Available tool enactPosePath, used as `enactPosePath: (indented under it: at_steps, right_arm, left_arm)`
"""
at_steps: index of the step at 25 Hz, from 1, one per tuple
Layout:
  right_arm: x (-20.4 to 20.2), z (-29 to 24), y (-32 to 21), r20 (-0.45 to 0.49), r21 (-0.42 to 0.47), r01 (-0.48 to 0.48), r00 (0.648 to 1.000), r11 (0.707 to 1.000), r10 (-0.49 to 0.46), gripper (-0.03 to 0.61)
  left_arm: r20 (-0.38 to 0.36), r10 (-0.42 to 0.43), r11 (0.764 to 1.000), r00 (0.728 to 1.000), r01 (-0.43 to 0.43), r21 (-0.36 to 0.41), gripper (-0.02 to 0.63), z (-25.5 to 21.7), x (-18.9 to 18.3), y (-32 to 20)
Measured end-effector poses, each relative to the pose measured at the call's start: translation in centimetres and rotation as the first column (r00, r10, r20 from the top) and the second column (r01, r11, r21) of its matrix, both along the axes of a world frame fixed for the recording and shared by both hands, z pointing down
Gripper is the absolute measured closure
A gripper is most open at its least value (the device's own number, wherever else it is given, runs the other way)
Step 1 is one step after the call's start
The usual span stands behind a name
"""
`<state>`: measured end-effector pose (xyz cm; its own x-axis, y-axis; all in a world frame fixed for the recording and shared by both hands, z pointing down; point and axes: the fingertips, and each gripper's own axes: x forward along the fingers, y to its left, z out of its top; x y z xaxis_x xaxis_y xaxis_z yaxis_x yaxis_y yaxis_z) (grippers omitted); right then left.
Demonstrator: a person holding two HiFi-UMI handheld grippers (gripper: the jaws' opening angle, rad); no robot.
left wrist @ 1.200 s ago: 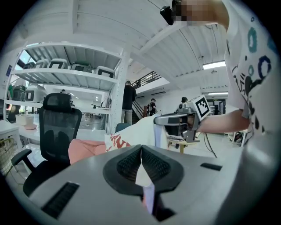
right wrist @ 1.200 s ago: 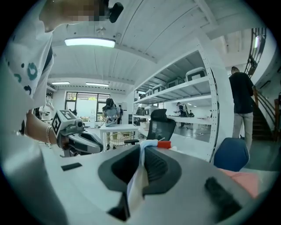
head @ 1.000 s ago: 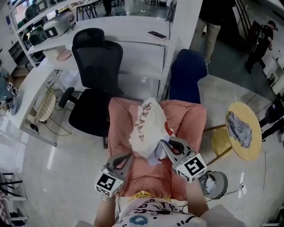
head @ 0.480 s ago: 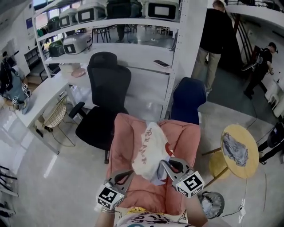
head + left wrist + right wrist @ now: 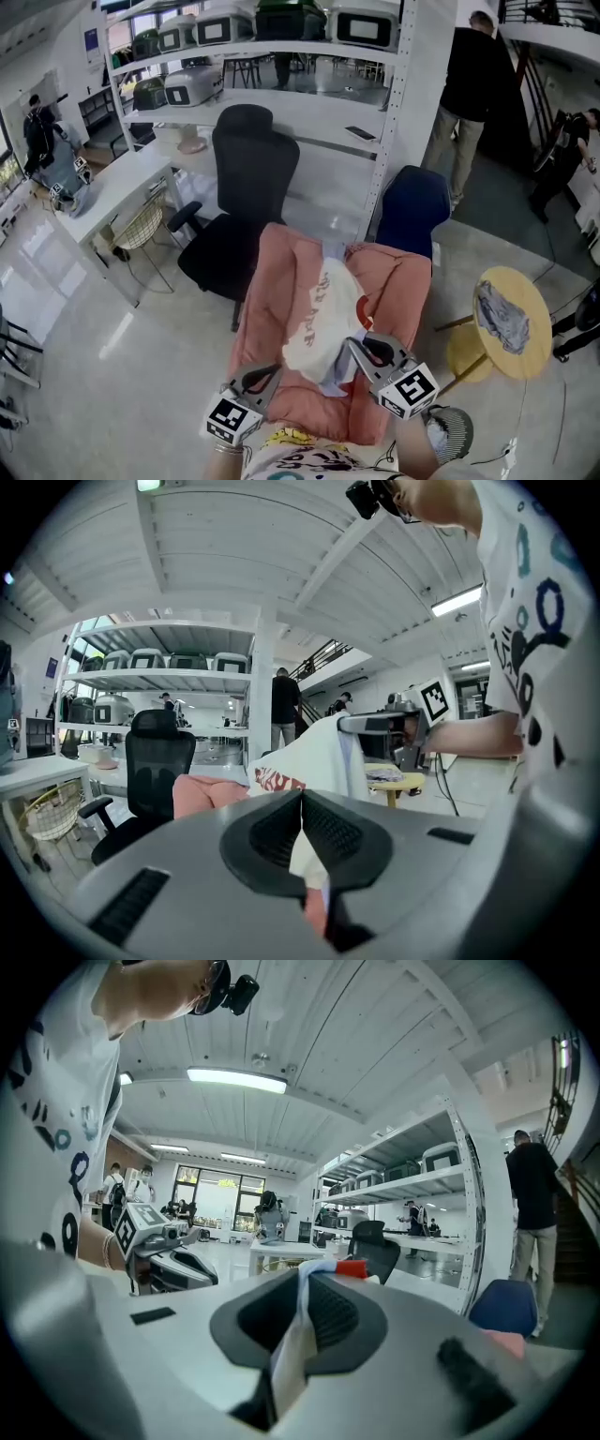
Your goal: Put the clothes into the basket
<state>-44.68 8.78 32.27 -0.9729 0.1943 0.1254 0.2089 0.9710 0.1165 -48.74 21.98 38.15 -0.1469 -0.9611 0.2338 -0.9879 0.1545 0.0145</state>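
Note:
A salmon-pink garment [image 5: 281, 309] hangs spread between both grippers, and a white garment with red lettering [image 5: 323, 314] is draped over it. My left gripper [image 5: 266, 376] is shut on the clothes at the lower left; in the left gripper view white and pink cloth [image 5: 305, 850] is pinched between its jaws. My right gripper [image 5: 357, 344] is shut on the white garment's edge; white and blue cloth with a red tag [image 5: 352, 1267] sticks out of its jaws. A wire basket [image 5: 141, 225] stands on the floor by the white desk, far to the left.
Behind the clothes are a black office chair [image 5: 242, 187] and a blue chair [image 5: 413, 208], both in front of white shelving [image 5: 394, 122]. A round yellow table [image 5: 525, 281] at right carries a grey cloth [image 5: 503, 316]. A small fan [image 5: 450, 429] sits on the floor. People stand at the back right.
Both grippers have carried the clothes along, still shut on them. The chairs, desk and shelving have slid rightward and lower in the head view, and more of the room's left side shows.

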Motion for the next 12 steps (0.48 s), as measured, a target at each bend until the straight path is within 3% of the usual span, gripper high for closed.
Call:
enactPosePath:
  at_steps: [5, 12]
  right_arm:
    - [1.7, -0.5, 1.3, 0.003, -0.001, -0.012, 1.000, 1.000, 0.012, 0.537]
    - [3.2, -2.1, 2.5, 0.040, 0.009, -0.102, 0.994, 0.995, 0.101, 0.537]
  left_arm:
    - [-0.026, 0.015, 1.000, 1.000, -0.015, 0.004, 0.598, 0.1, 1.2, 1.0]
    - [0.007, 0.104, 0.993, 0.995, -0.104, 0.049, 0.598, -2.0, 1.6, 1.5]
